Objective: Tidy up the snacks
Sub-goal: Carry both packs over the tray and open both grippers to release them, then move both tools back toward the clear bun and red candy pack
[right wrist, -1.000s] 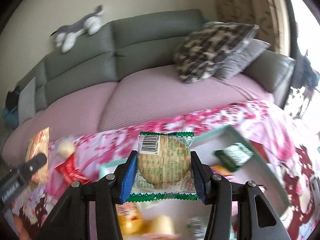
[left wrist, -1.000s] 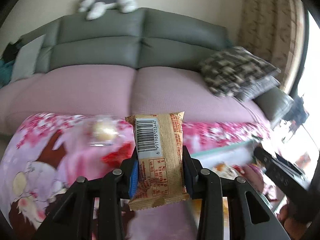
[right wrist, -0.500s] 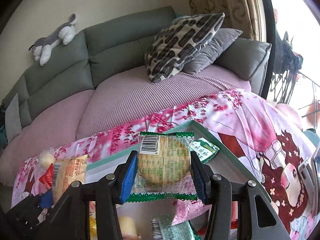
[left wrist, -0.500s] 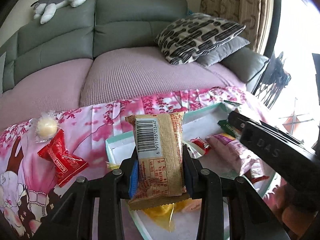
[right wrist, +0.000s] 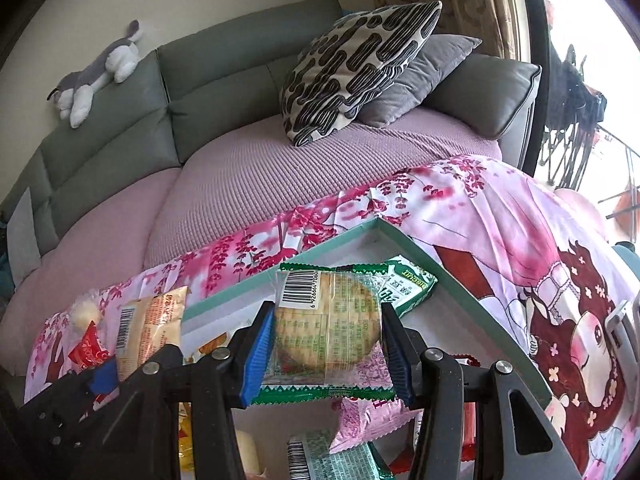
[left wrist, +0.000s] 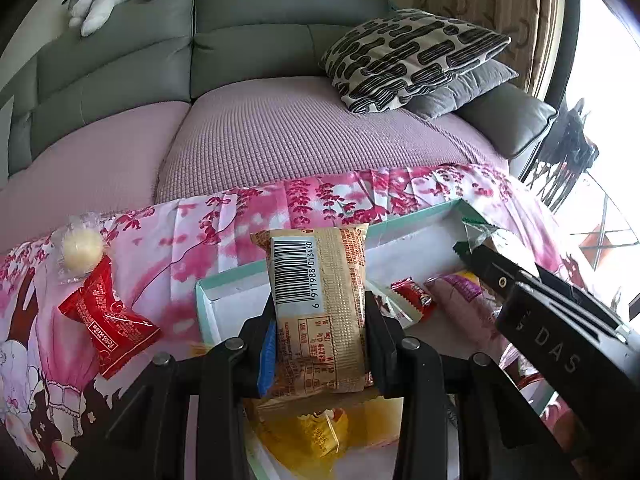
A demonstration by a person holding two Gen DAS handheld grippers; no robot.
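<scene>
A: Start with the biggest thing. Where does the shallow mint-rimmed white cardboard box [left wrist: 224, 285] lie?

B: On the pink cherry-blossom printed cloth [left wrist: 208, 240] in front of the sofa, directly below and ahead of both tools. Its far corner [right wrist: 376, 222] points away from us, and several wrapped snacks already lie inside.

A: And what is being carried?

B: The left hand-held gripper [left wrist: 320, 344] is clamped on a tan foil snack packet [left wrist: 320, 304], long axis upright, barcode facing the camera with digits reading 6 911988 013460. It hangs over the box's left end. The right hand-held gripper [right wrist: 326, 354] is clamped on a round biscuit in a clear, green-edged wrapper [right wrist: 326, 328], over the box's right, far part.

A: Which is nearer a drop?

B: Both look placed for one, I'd judge; each only needs lowering and releasing.

A: Anything left outside?

B: A red wrapped candy [left wrist: 108, 320], printed "Rock Kiss" as best I can read, and a pale round sweet in clear wrap [left wrist: 82, 250], both left of the box, nearer the left hand. The right tool's body shows "DAS".
</scene>
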